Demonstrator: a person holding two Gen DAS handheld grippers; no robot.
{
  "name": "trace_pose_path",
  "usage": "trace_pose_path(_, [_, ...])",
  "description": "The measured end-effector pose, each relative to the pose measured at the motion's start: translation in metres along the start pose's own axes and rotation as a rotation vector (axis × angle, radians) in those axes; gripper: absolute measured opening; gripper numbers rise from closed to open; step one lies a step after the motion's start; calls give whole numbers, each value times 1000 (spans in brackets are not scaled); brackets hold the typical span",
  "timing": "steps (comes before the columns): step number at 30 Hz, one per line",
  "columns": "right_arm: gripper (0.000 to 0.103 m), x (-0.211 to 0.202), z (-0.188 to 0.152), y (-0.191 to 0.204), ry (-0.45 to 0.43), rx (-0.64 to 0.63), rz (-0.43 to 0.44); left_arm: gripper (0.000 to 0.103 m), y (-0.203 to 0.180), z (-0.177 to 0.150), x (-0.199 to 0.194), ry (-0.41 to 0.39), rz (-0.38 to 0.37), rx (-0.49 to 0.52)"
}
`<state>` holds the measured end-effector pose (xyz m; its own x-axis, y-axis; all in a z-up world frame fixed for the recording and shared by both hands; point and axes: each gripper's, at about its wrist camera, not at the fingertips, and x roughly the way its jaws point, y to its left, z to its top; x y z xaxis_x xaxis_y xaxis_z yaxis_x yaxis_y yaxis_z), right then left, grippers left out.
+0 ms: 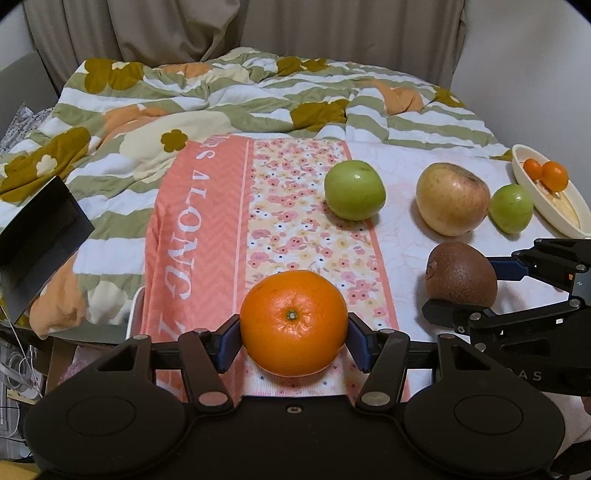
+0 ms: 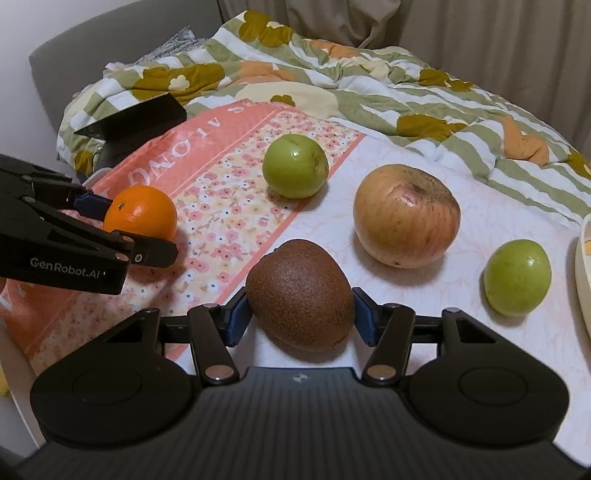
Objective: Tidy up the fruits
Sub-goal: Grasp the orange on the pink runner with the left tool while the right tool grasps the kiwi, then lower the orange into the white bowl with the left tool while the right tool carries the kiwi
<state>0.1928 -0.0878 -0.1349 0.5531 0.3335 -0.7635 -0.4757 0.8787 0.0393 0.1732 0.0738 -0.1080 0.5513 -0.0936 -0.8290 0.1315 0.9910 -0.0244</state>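
Pick-up step, both hands engaged. Left claw (image 1: 293,334) grips the orange (image 1: 293,321) between its blue pads, at 6 o'clock in the left wrist view. Right claw (image 2: 301,317) clasps the kiwi (image 2: 300,295), with the cream dish (image 1: 550,192) at 2 o'clock. Judged next move: lift both fruits clear of the bed and carry them toward the dish, past the 2 green apples.

A floral quilt (image 1: 229,99) lies rumpled beneath drawn curtains (image 1: 258,26).
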Motion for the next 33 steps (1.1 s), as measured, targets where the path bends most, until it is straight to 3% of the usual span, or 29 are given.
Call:
trace_pose_path(10, [72,-56,2,2,-62,122,-46,63,-9,3,-47,-98,-38,9])
trace_pose_path(18, [72,-114,-4,-9,-102,228,-130,63,-30,11,-84,-160,-90,41])
trace_pose_path(25, [72,-164,-18,-39,-136,263,-196,63,-64,18,-105,-213,-113,66])
trace_pose_path(33, [72,-204,-37,-108,-143,289,-218,63,-127,26,-116,-252,-101,44])
